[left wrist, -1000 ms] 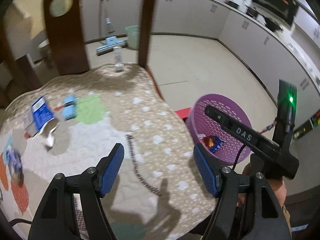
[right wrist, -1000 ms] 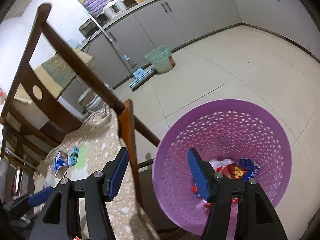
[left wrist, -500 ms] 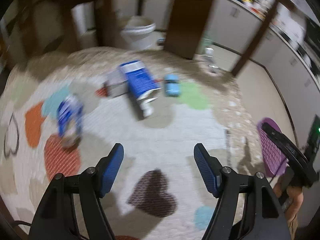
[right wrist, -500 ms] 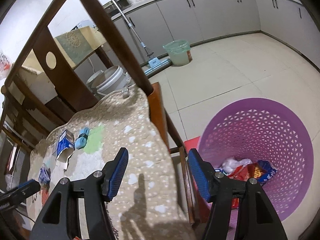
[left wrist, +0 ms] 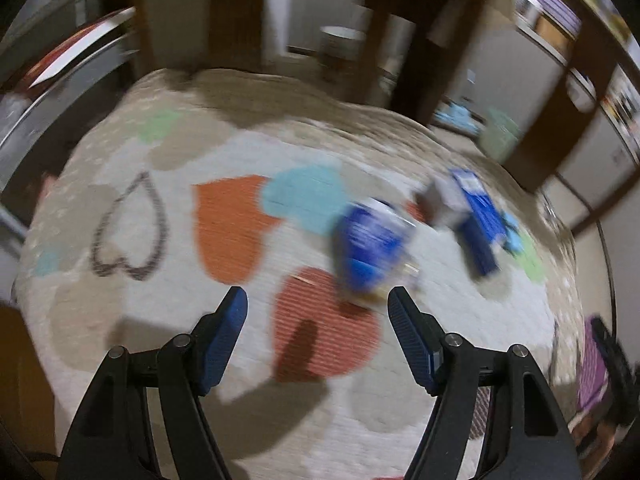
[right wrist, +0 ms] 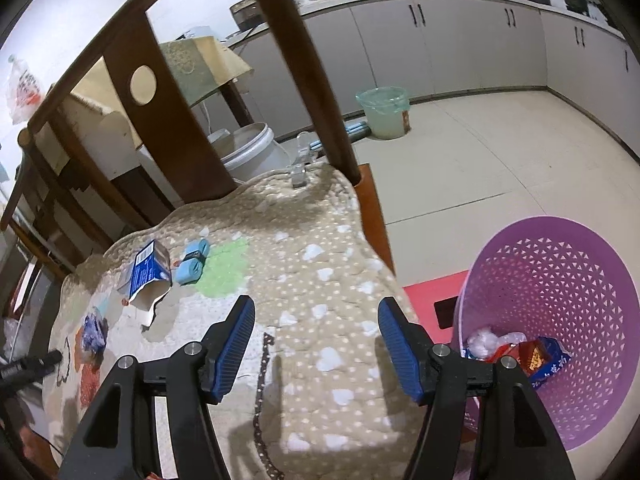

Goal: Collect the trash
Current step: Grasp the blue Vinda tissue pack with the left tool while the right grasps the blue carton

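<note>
Left wrist view: my left gripper [left wrist: 316, 308] hung open and empty just short of the blue wrapper [left wrist: 370, 246] on the quilt [left wrist: 120, 320].

My right gripper [right wrist: 314, 330], also empty-jawed, sat beside the purple basket [right wrist: 560, 248]; I judged motion blur could make me clamp quilt instead.

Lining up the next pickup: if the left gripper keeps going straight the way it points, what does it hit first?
Probably the cloth-covered tabletop, on its red striped heart patch. The open left gripper holds nothing; the blue wrapper lies just beyond, off toward one finger. Blur leaves depth unclear.
</note>
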A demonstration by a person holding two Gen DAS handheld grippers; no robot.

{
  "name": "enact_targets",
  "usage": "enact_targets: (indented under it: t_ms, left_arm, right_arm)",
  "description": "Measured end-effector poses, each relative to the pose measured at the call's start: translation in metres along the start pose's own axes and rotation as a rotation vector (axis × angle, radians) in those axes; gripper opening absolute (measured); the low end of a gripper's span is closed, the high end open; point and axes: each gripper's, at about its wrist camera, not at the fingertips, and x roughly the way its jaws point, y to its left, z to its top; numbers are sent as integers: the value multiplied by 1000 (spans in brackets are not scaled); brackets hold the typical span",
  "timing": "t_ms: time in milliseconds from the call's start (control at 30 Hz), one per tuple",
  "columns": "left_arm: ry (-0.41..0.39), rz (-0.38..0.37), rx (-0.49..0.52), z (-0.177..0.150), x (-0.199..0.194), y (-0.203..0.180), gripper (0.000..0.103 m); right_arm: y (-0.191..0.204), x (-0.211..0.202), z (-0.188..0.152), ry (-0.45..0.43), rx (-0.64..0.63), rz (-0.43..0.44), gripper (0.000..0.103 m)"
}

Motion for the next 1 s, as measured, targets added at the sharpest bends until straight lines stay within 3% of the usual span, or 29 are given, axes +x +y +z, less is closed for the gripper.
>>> enact_targets:
  t_ms: [167, 267, 500, 700, 800, 1000]
  left_arm:
    - [16, -8, -119, 13, 10, 41, 72]
    - [31, -4, -123, 17, 24, 44, 72]
    - [53, -5, -46, 41, 61, 28, 72]
    - [115, -137, -32, 49, 92, 9, 76]
    - [115, -174, -27, 43, 99, -2, 83]
    - [107, -200, 14, 32, 104, -23, 84]
  right_arm:
    - [2, 3, -3, 11, -4, -8, 69]
    - [2, 7, -3, 17, -4, -14, 69]
    - [7, 13, -6, 19, -16, -16, 70]
    - [19, 17, -8, 8, -67, -29, 70]
    - [25, 22, -11, 23, -88, -25, 70]
    - [30, 26, -17, 40, -106, -24, 70]
